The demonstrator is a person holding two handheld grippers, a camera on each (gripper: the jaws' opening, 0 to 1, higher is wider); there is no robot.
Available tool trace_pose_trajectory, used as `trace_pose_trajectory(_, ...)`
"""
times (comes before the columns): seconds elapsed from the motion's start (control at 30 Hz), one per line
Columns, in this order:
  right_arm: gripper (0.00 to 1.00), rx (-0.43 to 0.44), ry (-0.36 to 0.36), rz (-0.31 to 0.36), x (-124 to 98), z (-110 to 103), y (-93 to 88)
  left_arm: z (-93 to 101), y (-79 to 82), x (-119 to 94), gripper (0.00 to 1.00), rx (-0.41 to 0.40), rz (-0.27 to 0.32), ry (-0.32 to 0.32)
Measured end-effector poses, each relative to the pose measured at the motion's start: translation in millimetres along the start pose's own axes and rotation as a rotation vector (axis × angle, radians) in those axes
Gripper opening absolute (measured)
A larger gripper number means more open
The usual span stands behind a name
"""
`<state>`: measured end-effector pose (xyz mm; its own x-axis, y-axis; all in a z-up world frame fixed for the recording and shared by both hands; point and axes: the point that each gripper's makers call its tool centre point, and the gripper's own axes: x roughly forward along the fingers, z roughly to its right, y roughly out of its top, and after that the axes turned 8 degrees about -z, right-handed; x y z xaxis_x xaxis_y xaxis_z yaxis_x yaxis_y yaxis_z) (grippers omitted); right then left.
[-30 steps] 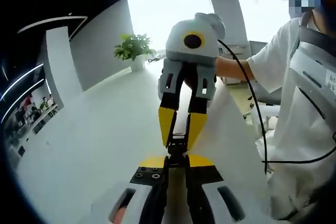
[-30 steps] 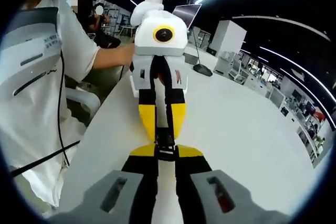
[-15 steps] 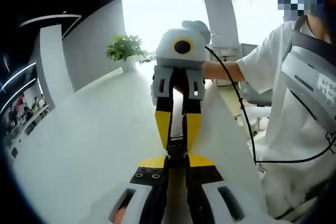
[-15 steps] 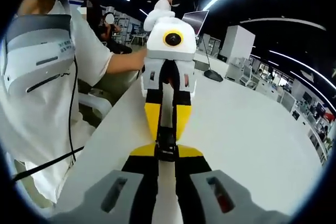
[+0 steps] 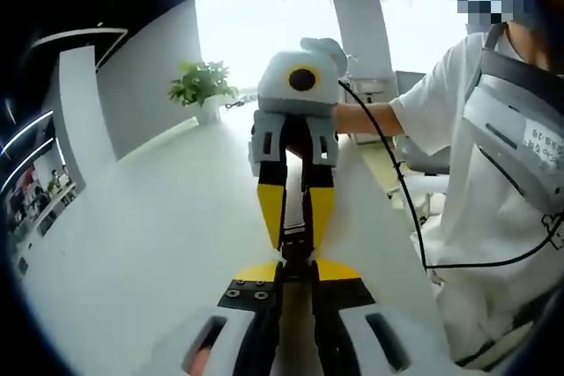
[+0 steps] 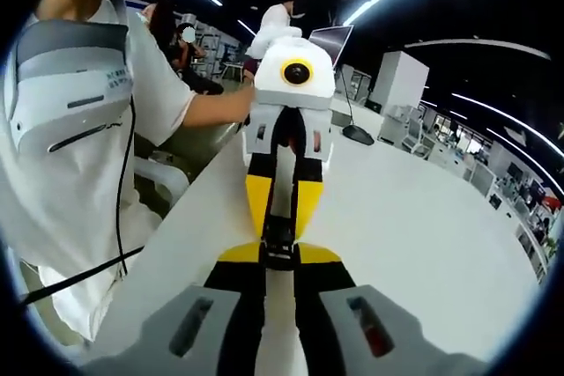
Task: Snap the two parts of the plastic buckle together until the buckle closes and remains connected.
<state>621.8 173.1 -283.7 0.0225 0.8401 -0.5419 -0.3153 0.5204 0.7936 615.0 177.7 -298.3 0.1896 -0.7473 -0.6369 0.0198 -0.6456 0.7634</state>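
In the left gripper view, the left tongs (image 5: pixel 296 263) rise from 6 o'clock, jaws clenched on one end of the black plastic buckle (image 5: pixel 296 246) at centre; the right tongs (image 5: pixel 296 228) come down from 12 o'clock, yellow tips gripping its far end; white counter (image 5: pixel 159 244) spreads beneath; a potted plant (image 5: pixel 199 87) stands at 10 o'clock; a person's white sleeve (image 5: pixel 432 112) is at 2 o'clock.

In the right gripper view, the right tongs (image 6: pixel 280 257) grasp the buckle (image 6: pixel 279 239) at centre; the left tongs (image 6: pixel 280 228) grip it from 12 o'clock; whether the halves are latched cannot be told; a laptop (image 6: pixel 330 41) sits on the counter (image 6: pixel 414 244) at 12 o'clock.
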Motion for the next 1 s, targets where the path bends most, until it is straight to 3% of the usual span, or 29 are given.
trace_pose_trajectory(0.1,0.08,0.042,0.025,0.049,1,0,4.5,-0.4,1.0,0,0.10,0.002,0.003,-0.007)
trace_pose_trajectory(0.17,0.08,0.015,0.026,0.021,4,-2,3.6,1.1,0.3,-2,0.10,0.005,-0.001,-0.018)
trace_pose_trajectory(0.3,0.08,0.048,0.024,0.003,9,0,0.5,-1.3,0.2,-2,0.10,-0.008,0.000,-0.001)
trace_pose_trajectory(0.57,0.09,0.107,0.009,0.036,8,-8,-2.2,2.4,-0.7,-1,0.10,-0.024,0.005,0.011)
trace_pose_trajectory(0.63,0.09,0.099,-0.030,0.018,6,-4,-5.4,-2.0,-1.6,-1,0.11,-0.027,0.000,0.047)
trace_pose_trajectory(0.67,0.09,0.092,-0.060,0.035,3,1,-4.4,-4.9,2.7,-3,0.11,-0.053,0.039,0.069)
trace_pose_trajectory(0.73,0.09,0.111,-0.052,0.059,-1,1,-1.8,-3.9,11.3,-10,0.12,-0.097,0.106,0.054)
trace_pose_trajectory(0.9,0.09,0.099,-0.062,0.055,-1,3,-0.8,-2.7,7.9,-10,0.12,-0.059,0.061,0.056)
trace_pose_trajectory(1.0,0.09,0.097,-0.076,0.050,-2,5,-4.0,-5.6,6.7,-13,0.13,-0.076,0.073,0.061)
